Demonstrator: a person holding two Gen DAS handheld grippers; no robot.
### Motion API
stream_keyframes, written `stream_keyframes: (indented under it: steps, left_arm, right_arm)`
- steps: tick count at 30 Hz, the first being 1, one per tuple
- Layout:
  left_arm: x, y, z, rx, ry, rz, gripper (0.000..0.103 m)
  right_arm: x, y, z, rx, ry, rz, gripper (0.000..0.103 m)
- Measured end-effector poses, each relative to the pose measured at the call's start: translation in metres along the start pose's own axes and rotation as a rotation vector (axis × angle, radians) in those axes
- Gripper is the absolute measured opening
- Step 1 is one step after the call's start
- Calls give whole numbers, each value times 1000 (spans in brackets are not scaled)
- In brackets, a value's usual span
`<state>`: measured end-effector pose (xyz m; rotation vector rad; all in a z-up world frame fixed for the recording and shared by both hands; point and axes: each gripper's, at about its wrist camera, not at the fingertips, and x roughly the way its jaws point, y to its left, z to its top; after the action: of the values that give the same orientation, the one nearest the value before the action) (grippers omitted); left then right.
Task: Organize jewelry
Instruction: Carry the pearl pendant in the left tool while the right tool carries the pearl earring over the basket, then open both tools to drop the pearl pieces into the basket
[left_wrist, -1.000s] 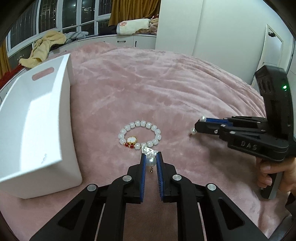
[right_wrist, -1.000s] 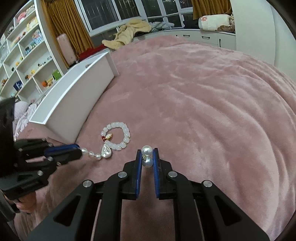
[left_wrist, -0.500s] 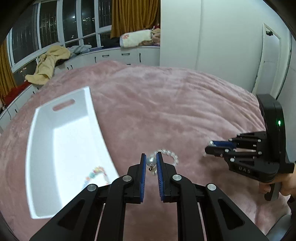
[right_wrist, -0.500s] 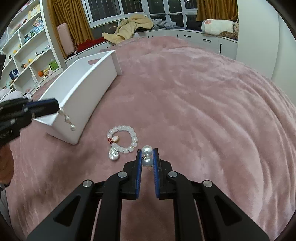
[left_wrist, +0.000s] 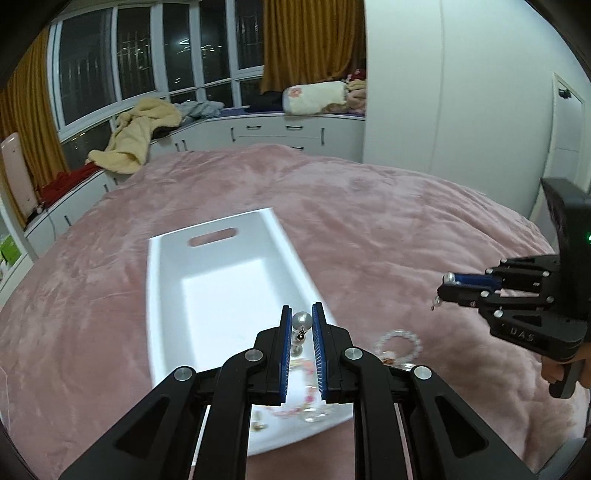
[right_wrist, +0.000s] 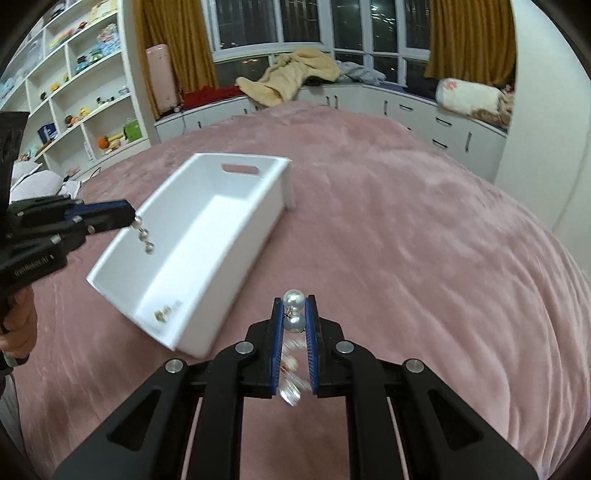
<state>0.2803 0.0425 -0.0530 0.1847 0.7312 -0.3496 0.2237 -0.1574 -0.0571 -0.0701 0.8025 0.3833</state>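
first, left wrist view: left gripper (left_wrist: 301, 320) has its jaws clamped on a pearl earring (left_wrist: 300, 320), a small dangle hanging below the pearl. it hangs above the white bin (left_wrist: 221, 273), which sits on the pink blanket (left_wrist: 388, 221). blurred coloured pieces lie at the bin's near end, partly hidden by the fingers. a pale bead bracelet (left_wrist: 399, 341) lies on the blanket just right of the bin. at far right the right gripper (left_wrist: 448, 282) is pinched on another pearl piece (left_wrist: 450, 277), clear of the blanket, a hand (left_wrist: 557, 371) on its grip.

then, right wrist view: right gripper closed tight on a second earring, two pearls stacked between the pads (right_wrist: 280, 325). the bin lies to the left ahead, a few small pieces in its near corner. the left gripper, at left edge, holds its earring dangling over the bin's near-left rim.
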Motion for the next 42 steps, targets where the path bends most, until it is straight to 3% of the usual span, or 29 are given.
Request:
stream_keyframes:
  steps: [9,13,20,30,32,34,36,38,42]
  left_arm:
    - [10,62,-21,-64,53,49,16]
    - [24,80,-30,-100,109,30,16]
    - [53,85,-46,-99,204,22,16]
    - [76,85,-56,-112,270,11,17]
    - [76,85,-56,-123,270,-6,23]
    - [76,85,-54,-126,268,-2,32]
    - [74,83,-51,-125,261,0,39]
    - [73,82,-49,-128,256,-7,42]
    - [65,79,-45,-120,224,19,63]
  right_arm:
    - [39,68,42,-57,-10,98,12]
    - [58,92,51,-62,4,141,12]
    - [82,116,38,-103,59,161,12]
    - [110,119,10,-87,130,161,14]
    - [111,118,9,-76,134,168,14]
    - [109,115,10,-68,120,159,28]
    - [104,112,10,-66,98,162,57]
    - [97,111,9,-66,72,169,67]
    - [87,103,6,-65,56,187,69]
